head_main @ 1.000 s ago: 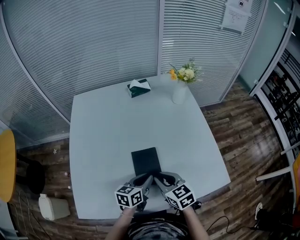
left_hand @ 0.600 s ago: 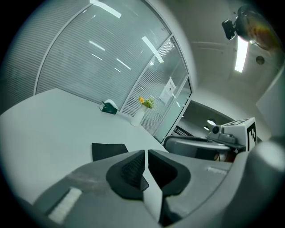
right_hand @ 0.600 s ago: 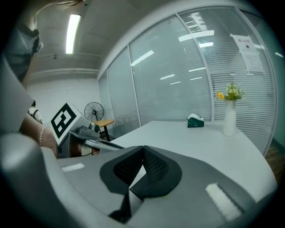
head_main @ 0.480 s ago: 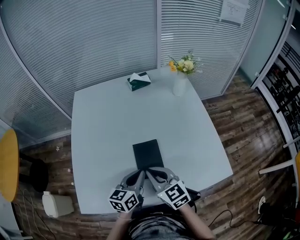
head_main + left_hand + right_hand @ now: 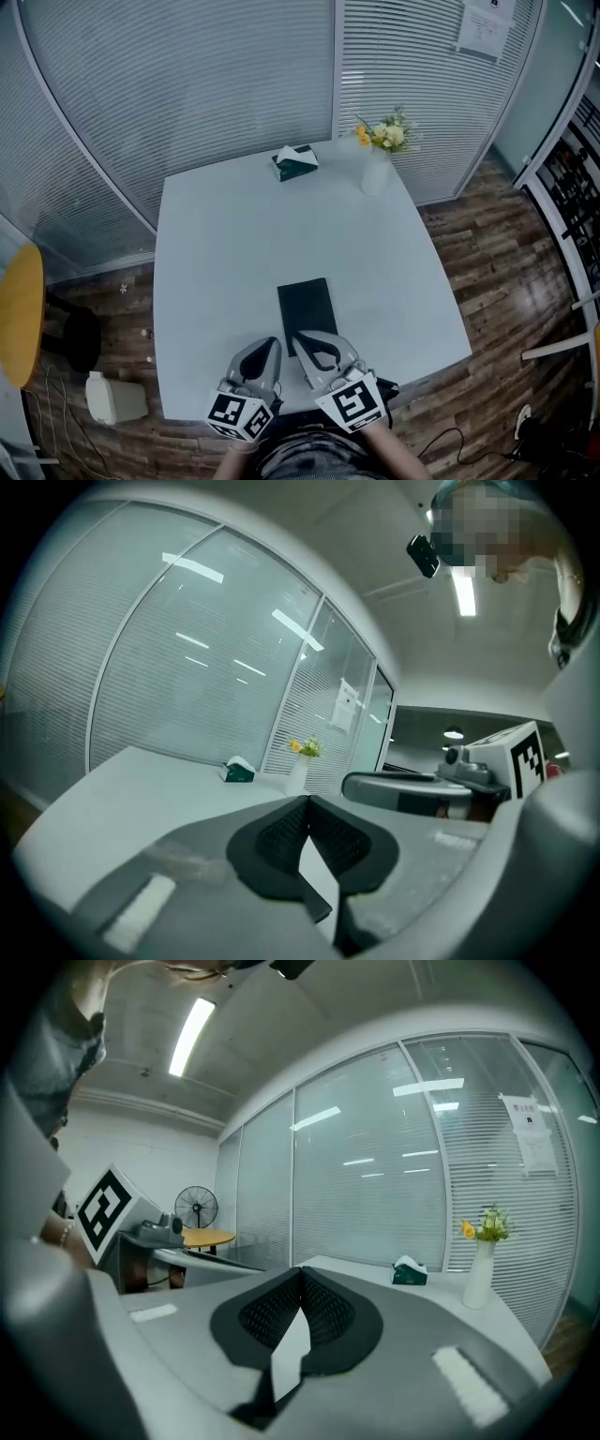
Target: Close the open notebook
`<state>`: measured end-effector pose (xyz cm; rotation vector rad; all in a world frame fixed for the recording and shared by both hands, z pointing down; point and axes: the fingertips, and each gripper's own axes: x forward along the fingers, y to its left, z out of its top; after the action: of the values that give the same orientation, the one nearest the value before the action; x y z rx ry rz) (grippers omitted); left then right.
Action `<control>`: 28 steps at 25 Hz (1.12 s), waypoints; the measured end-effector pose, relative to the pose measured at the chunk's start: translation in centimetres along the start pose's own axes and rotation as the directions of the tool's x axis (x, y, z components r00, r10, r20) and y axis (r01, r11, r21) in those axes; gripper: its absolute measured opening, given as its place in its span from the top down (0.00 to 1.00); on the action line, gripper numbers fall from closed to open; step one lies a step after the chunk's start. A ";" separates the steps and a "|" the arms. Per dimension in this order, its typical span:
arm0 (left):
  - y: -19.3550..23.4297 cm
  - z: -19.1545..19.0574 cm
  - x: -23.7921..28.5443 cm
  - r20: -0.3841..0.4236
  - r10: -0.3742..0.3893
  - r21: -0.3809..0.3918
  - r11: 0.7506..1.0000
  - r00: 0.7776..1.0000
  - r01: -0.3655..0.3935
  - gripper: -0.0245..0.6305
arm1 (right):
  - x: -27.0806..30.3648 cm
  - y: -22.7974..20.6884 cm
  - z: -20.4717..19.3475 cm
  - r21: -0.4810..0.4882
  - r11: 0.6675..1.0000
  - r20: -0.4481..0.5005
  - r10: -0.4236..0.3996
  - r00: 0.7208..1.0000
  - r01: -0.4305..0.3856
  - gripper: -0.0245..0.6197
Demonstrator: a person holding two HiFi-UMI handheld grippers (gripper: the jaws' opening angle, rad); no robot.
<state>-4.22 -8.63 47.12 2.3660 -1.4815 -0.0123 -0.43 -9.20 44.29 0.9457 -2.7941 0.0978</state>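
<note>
Head view: notebook (image 5: 307, 305) lies shut, dark cover up, flat on the table (image 5: 225, 244). It's close to the near edge, abt midway along it, long side running away from me. My left claw (image 5: 268, 345) & right claw (image 5: 302, 336) sit side by side at that near edge, marker cubes twd me. Right claw's tips overlap the notebook's near end in this view; can't tell if they touch it. Left claw shows just beside the notebook's left long edge, near end.

Left gripper view: my jaws are clenched, pads meeting at the tips, nothing btwn them; they've just been closing. Claw looks across the table top twd the far edge, notebook not in sight. Right claw shows at the right w/ its marker cube.

Right gripper view: jaws pressed together too, pads touching, nothing gripped. Left claw's cube shows at the left.

Rest of the table: green tissue box (image 5: 296, 162) near the far edge, roughly mid. White vase (image 5: 375, 176) w/ yellow & white flowers (image 5: 384, 136) stands by the far right corner. Both are well apart from the notebook.

Off the table: wood floor (image 5: 487, 262), yellow round top (image 5: 17, 314) at left, pale bin (image 5: 114, 398) by the near left corner. Blinds (image 5: 187, 84) run behind the far edge, w/ a paper sheet (image 5: 486, 28) stuck up at right.
</note>
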 end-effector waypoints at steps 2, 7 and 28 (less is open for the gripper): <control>-0.3 1.3 -0.6 0.029 0.009 0.015 1.000 1.000 -0.009 0.96 | -0.2 0.6 1.3 -0.023 1.000 0.028 -0.002 1.000 0.002 0.96; -0.8 3.3 -1.5 0.063 0.043 0.088 0.995 0.997 -0.048 0.96 | -0.2 1.7 2.7 -0.026 1.000 0.058 0.007 0.998 -0.006 0.96; -0.2 2.3 -0.7 0.027 0.029 0.093 0.995 0.999 -0.032 0.96 | 0.7 1.1 1.8 0.005 1.000 0.002 0.002 1.000 -0.002 0.96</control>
<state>-4.82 -8.58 44.74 2.4251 -1.5621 0.0355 -1.90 -8.93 42.61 0.9444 -2.7977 0.1047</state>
